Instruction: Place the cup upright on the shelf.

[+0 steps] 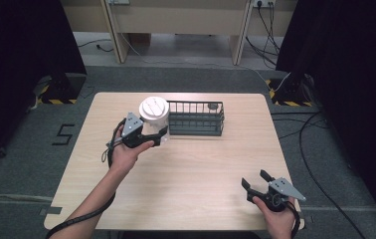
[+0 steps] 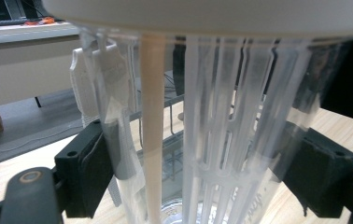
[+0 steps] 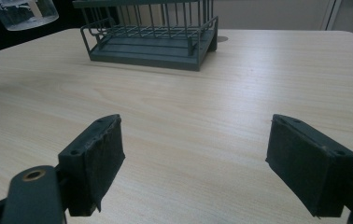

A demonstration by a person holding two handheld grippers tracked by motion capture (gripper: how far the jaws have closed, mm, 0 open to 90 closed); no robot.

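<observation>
Left gripper (image 1: 162, 133), centre-left of the high view, clamps a clear lidded cup (image 1: 154, 115) beside the wire basket (image 1: 196, 118); right gripper (image 1: 255, 182), lower right, gapes wide, holding nothing.

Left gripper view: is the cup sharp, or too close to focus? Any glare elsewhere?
Left gripper view: the clear cup held by the left gripper sits very close, soft and smeared, its white lid washed out. Right gripper view: the right gripper is slightly soft, the table grain and basket crisp, mild sheen at far edge. High view: even light, soft shadows.
</observation>
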